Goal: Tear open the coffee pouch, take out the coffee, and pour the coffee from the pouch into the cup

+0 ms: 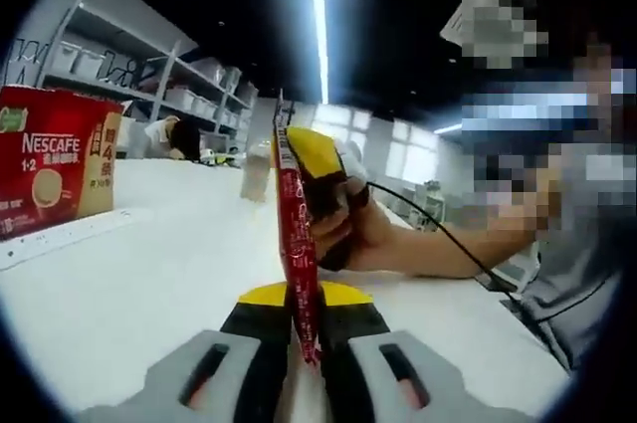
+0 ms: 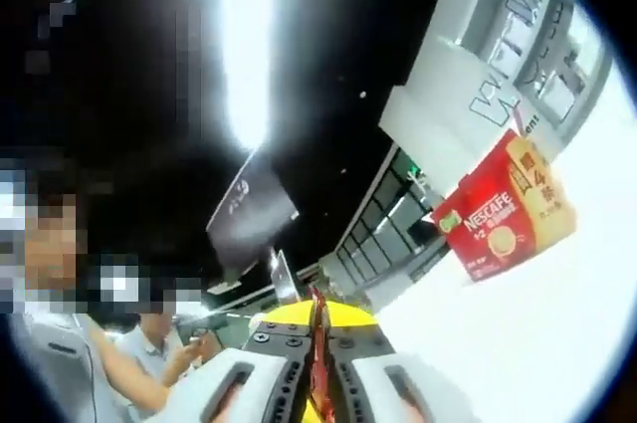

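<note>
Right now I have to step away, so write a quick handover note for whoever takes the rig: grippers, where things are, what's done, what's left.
Left hand-held gripper: shut on the lower end of the red coffee pouch, which stands upright above the white table.
Right hand-held gripper: shut on the same pouch at its other end; in the left gripper view it meets the pouch near the top.
Nescafe box: on the table, off to the side.
Done: pouch lifted and held at both ends.
Left: I cannot tell whether the tear has begun; then pour into the cup.
</note>
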`<state>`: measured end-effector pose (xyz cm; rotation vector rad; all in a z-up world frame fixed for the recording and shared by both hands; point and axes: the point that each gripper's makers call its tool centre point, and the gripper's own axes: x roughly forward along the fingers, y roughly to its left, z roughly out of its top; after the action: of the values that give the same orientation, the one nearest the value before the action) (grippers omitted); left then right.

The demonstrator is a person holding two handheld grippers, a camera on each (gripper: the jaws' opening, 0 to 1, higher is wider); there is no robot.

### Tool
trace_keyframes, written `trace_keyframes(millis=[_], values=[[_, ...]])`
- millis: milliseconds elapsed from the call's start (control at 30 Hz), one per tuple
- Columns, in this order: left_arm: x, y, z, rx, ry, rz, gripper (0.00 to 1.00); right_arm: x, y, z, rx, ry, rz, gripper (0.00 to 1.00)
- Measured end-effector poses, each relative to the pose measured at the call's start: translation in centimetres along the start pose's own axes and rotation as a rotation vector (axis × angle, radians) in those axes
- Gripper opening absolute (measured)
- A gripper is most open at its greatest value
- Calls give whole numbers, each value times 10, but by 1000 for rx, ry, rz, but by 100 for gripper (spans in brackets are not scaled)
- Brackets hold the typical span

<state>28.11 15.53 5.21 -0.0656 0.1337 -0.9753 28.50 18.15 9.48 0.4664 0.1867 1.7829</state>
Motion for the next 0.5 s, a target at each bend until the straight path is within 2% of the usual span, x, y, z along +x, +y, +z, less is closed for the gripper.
trace_keyframes(millis=[133,200,233,267,300,333,367,400,500], values=[[-8,-2,4,-102,-16,-32,12,2,12,1,-44,-50,-31,6],[-7,-7,-2,-98,21,-51,12,-10,9,26,-36,-186,-67,8],[-9,-16,-3,-117,31,-77,12,-20,17,43,-29,-276,-53,8],[-13,-29,-4,-133,34,-125,12,-18,28,44,-24,-274,-36,9],[-15,-34,-3,-123,22,-145,12,-15,31,46,-12,-260,-42,9],[-11,-30,-10,-74,53,-104,12,-19,20,38,101,-273,-113,9],[-15,-25,-6,-102,33,-88,12,-13,20,42,16,-320,-118,8],[-17,-24,-5,-105,20,-80,12,-14,23,42,-4,-341,-117,6],[-18,-28,-7,-93,36,-91,12,-13,22,38,36,-337,-104,4]])
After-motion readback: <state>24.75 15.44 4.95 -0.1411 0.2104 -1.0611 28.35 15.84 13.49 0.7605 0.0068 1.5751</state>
